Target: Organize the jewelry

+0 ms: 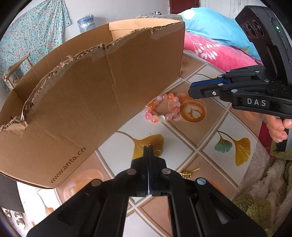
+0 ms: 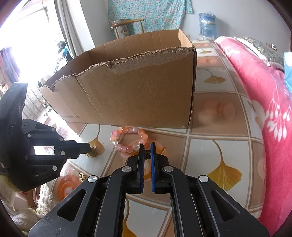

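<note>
Here the left gripper [image 1: 148, 148] is pinched on a small gold piece [image 1: 158, 152]. The right gripper [image 2: 147, 152] clasps a dark butterfly-shaped ornament [image 2: 147, 152]. A pink bead bracelet [image 2: 127, 139] lies on the tablecloth [image 2: 209, 145] beside the cardboard box [image 2: 131, 94].

A lived-in home, most likely a bedroom. Shown by a thick pink blanket with white leaf print [image 2: 270, 102] heaped beside a blue pillow [image 1: 215, 27], and a teal floral cloth [image 2: 149, 14] hung flat on the pale wall. Also a wooden-backed chair [image 2: 127, 24] against that wall, a torn brown cardboard box [image 2: 135, 94] reused as a bin, a glossy table cover printed with ginkgo leaves and latte cups [image 2: 226, 156] — household clutter throughout, bright daylight flooding in at one side.
</note>
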The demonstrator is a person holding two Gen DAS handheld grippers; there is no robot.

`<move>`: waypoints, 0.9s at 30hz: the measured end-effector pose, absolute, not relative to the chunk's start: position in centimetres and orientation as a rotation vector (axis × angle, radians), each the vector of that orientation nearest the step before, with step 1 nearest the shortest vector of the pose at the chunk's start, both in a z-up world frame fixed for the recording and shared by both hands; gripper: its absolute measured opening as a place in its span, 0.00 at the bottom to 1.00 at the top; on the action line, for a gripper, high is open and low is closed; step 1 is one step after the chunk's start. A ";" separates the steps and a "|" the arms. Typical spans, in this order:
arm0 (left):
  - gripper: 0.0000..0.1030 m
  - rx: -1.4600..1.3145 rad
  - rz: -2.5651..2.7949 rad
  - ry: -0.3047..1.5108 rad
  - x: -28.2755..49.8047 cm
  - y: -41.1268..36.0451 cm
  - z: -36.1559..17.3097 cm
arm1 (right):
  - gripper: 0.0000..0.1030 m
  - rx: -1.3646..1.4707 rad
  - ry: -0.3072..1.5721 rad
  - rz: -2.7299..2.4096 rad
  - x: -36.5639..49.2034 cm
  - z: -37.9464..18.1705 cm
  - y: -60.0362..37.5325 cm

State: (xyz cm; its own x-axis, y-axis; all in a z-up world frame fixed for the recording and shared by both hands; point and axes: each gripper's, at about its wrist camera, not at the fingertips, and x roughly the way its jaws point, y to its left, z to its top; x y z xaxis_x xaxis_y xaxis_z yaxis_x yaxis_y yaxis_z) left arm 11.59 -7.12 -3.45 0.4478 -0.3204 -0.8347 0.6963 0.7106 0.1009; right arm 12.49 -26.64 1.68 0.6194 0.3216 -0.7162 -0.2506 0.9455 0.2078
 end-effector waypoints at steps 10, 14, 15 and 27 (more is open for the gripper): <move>0.18 0.296 -0.595 0.997 12.3 -6.2 -3.2 | 0.04 0.121 0.846 0.342 12.5 1.5 -26.8; 0.18 0.186 -0.571 1.039 12.2 -5.4 -2.6 | 0.04 0.133 0.844 0.348 12.5 1.5 -26.8; 0.18 0.162 -0.576 1.050 11.9 -5.2 -2.4 | 0.04 0.134 0.844 0.350 12.5 1.5 -26.8; 0.19 0.066 -0.579 1.076 13.0 -5.1 -3.2 | 0.04 0.160 0.837 0.362 12.5 1.4 -27.2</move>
State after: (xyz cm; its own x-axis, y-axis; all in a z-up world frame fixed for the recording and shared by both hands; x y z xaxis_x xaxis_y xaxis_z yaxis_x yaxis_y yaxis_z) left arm 13.04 -5.06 -3.20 0.3424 -0.4139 -0.8435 0.4764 0.8503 -0.2239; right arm 12.54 -27.20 1.44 0.6133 0.3748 -0.6953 -0.2501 0.9271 0.2791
